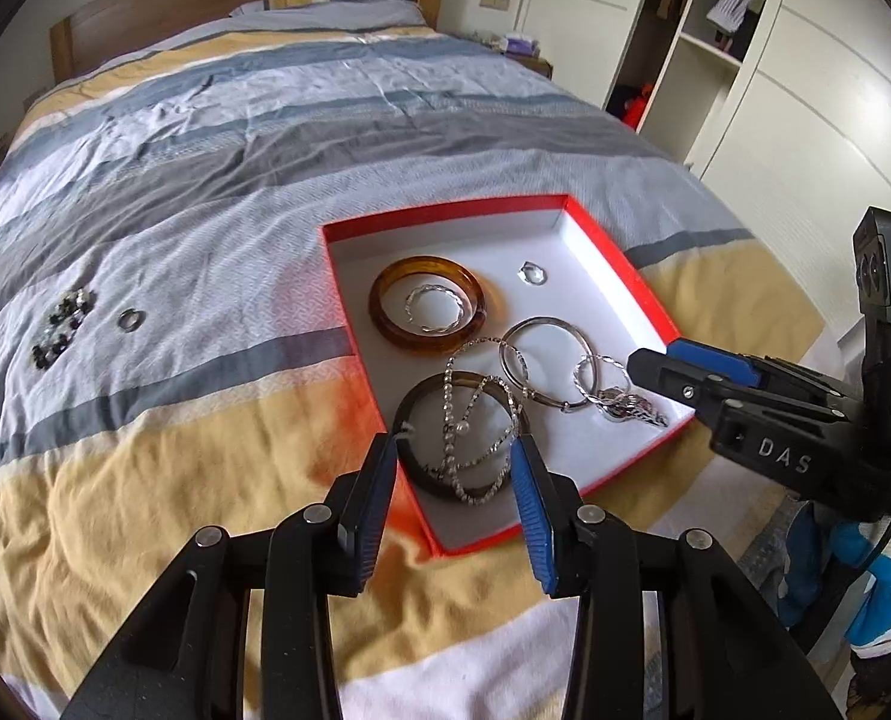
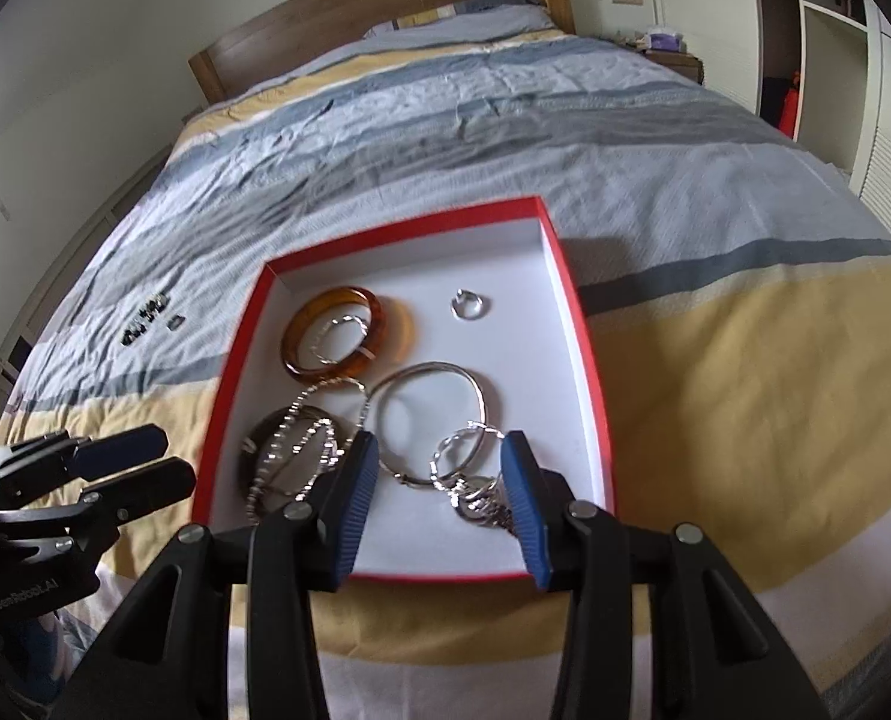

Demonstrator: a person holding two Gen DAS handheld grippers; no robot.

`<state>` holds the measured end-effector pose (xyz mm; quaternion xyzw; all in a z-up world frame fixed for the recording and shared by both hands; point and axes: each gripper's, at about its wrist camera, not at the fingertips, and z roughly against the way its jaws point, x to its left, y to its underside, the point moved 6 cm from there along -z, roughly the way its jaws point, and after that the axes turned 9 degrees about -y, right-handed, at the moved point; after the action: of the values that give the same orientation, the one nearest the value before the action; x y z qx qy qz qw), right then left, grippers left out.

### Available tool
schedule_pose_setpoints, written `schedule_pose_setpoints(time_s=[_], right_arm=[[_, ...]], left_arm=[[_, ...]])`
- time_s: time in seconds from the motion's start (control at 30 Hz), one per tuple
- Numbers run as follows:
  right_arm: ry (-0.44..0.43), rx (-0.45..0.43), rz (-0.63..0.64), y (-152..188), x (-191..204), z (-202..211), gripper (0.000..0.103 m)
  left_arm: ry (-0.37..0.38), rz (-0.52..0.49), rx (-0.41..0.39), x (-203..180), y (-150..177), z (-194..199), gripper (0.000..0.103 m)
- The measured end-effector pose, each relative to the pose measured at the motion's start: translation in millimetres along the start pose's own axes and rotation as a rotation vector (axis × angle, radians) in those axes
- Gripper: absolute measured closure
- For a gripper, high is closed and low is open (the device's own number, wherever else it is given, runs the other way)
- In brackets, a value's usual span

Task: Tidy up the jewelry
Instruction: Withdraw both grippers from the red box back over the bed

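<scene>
Here, a shallow red cardboard box with a white interior (image 1: 601, 252) lies on the striped yellow, grey and white bedspread (image 1: 205, 192), right of centre in the left wrist view. Inside it lie a translucent amber bangle (image 1: 385, 324) with a thin twisted silver ring (image 1: 436, 309) within it, a small silver ring (image 1: 532, 273) toward the far wall, a plain silver hoop bangle (image 1: 544, 360), a dark brown bangle (image 1: 412, 414) draped with a sparkling silver chain (image 1: 460, 420), and a cluster of small silver pieces (image 1: 622, 405). The left gripper (image 1: 454, 450) hangs open over the dark bangle, holding nothing. The right gripper (image 2: 439, 450) is open too, its fingers apart above the silver cluster. At the left of that view, a dark beaded bracelet (image 1: 61, 324) and a small dark ring (image 1: 131, 319) rest on the bedspread.
</scene>
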<state>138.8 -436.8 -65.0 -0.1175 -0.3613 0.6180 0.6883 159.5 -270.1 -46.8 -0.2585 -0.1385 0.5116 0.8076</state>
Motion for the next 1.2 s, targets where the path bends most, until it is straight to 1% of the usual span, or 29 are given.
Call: schedule_pose_setpoints(time_s=[0.1, 0.2, 0.27, 0.33, 0.53, 0.7, 0.8, 0.97, 1.1, 1.2], right_arm=[[-0.002, -0.020, -0.009, 2.6, 8.5, 11.5, 0.062], [0.000, -0.035, -0.011, 5.7, 19.4, 22.7, 0.062], [-0.002, -0.047, -0.015, 7.7, 25.6, 29.5, 0.062], [-0.005, -0.059, -0.021, 10.0, 32.3, 36.0, 0.062], [-0.012, -0.083, -0.019, 16.6, 58.1, 49.3, 0.062], [-0.021, -0.088, 0.007, 25.0, 83.1, 56.5, 0.062], [-0.023, -0.081, 0.023, 33.1, 97.5, 58.6, 0.062], [-0.029, -0.064, 0.049, 45.7, 121.6, 60.5, 0.062], [-0.039, -0.055, 0.081, 52.3, 140.1, 64.3, 0.062], [-0.039, -0.053, 0.103, 57.0, 151.7, 69.0, 0.062]], left_arm=[[-0.002, -0.001, -0.022, 5.3, 8.9, 14.6, 0.064], [0.002, 0.005, -0.015, 12.9, 19.3, 26.7, 0.064], [-0.001, 0.007, -0.007, 18.1, 26.8, 34.5, 0.062], [-0.013, 0.008, -0.017, 26.1, 35.0, 45.4, 0.057], [-0.059, 0.037, -0.056, 54.7, 54.2, 77.2, 0.051], [-0.102, 0.093, -0.094, 86.6, 70.6, 102.8, 0.044], [-0.126, 0.124, -0.101, 106.3, 83.8, 113.8, 0.044], [-0.147, 0.183, -0.109, 136.9, 103.2, 129.1, 0.044], [-0.172, 0.251, -0.122, 164.8, 119.8, 143.4, 0.042], [-0.200, 0.283, -0.130, 180.5, 131.8, 151.5, 0.040]])
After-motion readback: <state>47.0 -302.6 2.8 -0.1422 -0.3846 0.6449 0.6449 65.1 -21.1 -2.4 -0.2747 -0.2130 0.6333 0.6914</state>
